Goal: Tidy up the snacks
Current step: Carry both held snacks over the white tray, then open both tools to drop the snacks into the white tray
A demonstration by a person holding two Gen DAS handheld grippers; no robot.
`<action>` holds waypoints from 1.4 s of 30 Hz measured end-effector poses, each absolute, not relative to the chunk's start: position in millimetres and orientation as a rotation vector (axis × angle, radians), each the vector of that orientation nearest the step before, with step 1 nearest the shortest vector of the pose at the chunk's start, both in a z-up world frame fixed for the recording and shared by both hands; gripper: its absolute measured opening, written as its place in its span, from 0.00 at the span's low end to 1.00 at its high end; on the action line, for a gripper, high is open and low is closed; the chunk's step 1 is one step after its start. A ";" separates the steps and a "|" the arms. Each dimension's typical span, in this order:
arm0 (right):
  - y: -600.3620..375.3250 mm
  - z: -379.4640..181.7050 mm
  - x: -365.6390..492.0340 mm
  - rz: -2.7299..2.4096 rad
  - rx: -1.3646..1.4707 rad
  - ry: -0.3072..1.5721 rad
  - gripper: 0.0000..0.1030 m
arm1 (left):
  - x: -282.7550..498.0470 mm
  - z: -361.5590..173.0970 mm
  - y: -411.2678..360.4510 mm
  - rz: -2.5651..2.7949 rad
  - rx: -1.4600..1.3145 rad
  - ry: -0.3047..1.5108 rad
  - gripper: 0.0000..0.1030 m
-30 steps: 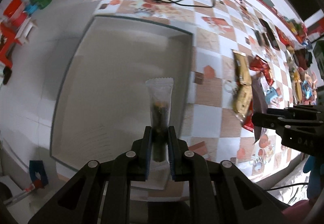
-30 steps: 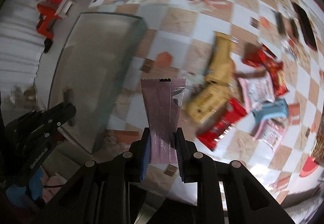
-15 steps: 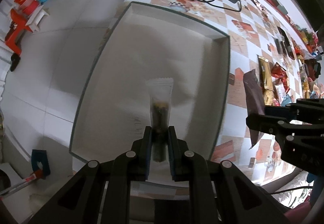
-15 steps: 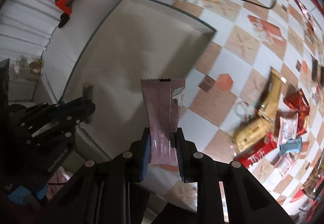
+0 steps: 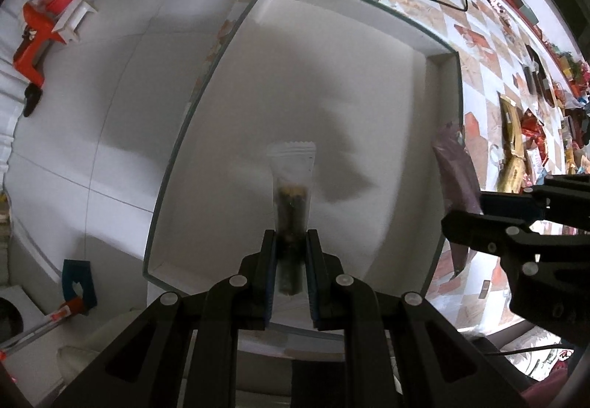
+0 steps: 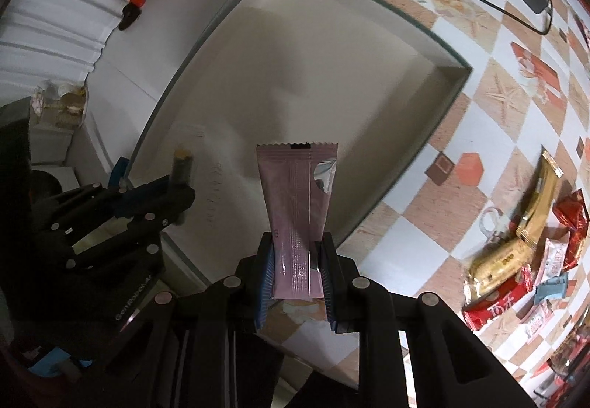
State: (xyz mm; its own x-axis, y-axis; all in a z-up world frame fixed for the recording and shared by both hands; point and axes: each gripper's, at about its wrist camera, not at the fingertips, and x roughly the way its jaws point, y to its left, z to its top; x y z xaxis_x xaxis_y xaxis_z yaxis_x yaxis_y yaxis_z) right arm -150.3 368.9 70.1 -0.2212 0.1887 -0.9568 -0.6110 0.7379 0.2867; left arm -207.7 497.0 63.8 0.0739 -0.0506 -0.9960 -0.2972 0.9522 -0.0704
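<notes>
Left gripper (image 5: 291, 260) clamps a clear snack sachet (image 5: 291, 183) over the white tray (image 5: 368, 50); right gripper (image 6: 297, 268), at its 3 o'clock, clamps a pink wrapper (image 6: 297, 209).

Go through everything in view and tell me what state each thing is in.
Left hand-held gripper: shut on clear snack packet.
Right hand-held gripper: shut on pink snack packet.
White tray: nothing lying in it.
Loose snack pile: on the table.

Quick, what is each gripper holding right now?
Left gripper: shut on a clear snack packet with dark filling, above the tray.
Right gripper: shut on a pink snack packet.
</notes>
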 end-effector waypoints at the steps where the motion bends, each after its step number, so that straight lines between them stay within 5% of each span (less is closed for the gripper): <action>1: 370.8 68.7 -150.4 0.764 -0.345 1.643 0.24 | -208.2 62.5 497.1 0.188 -0.284 1.495 0.16; 15: 401.4 52.3 -156.1 0.785 -0.353 1.673 0.24 | -201.8 50.2 486.2 0.179 -0.252 1.528 0.17; 18: 401.8 51.9 -155.5 0.793 -0.353 1.680 0.24 | -200.0 50.6 482.7 0.185 -0.240 1.525 0.24; 20: 399.9 51.6 -156.6 0.793 -0.349 1.690 0.25 | -199.8 50.9 479.2 0.190 -0.235 1.523 0.42; 22: 394.3 50.6 -155.5 0.785 -0.362 1.692 0.36 | -198.6 53.2 476.8 0.207 -0.218 1.514 0.67; 23: 393.2 51.0 -154.9 0.777 -0.373 1.685 0.57 | -197.9 54.8 475.9 0.213 -0.209 1.507 0.68; 25: 387.8 55.1 -150.1 0.753 -0.374 1.656 0.73 | -196.1 55.7 473.3 0.221 -0.192 1.508 0.72; 32: 369.5 55.8 -142.7 0.685 -0.363 1.654 0.77 | -184.5 63.0 455.0 0.215 -0.139 1.490 0.73; 35: 356.8 57.8 -137.2 0.653 -0.330 1.654 0.97 | -178.3 69.4 441.5 0.201 -0.101 1.473 0.73; 42: 326.1 64.3 -126.6 0.610 -0.240 1.639 0.97 | -167.3 77.5 423.0 0.167 -0.029 1.455 0.74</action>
State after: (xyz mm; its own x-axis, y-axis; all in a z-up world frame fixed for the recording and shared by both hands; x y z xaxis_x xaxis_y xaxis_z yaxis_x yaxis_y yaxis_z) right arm -126.6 326.1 64.3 -0.1709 0.1883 -0.9671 -0.4897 0.8355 0.2492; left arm -167.3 423.0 77.5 0.1059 0.0952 -0.9898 -0.1308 0.9881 0.0811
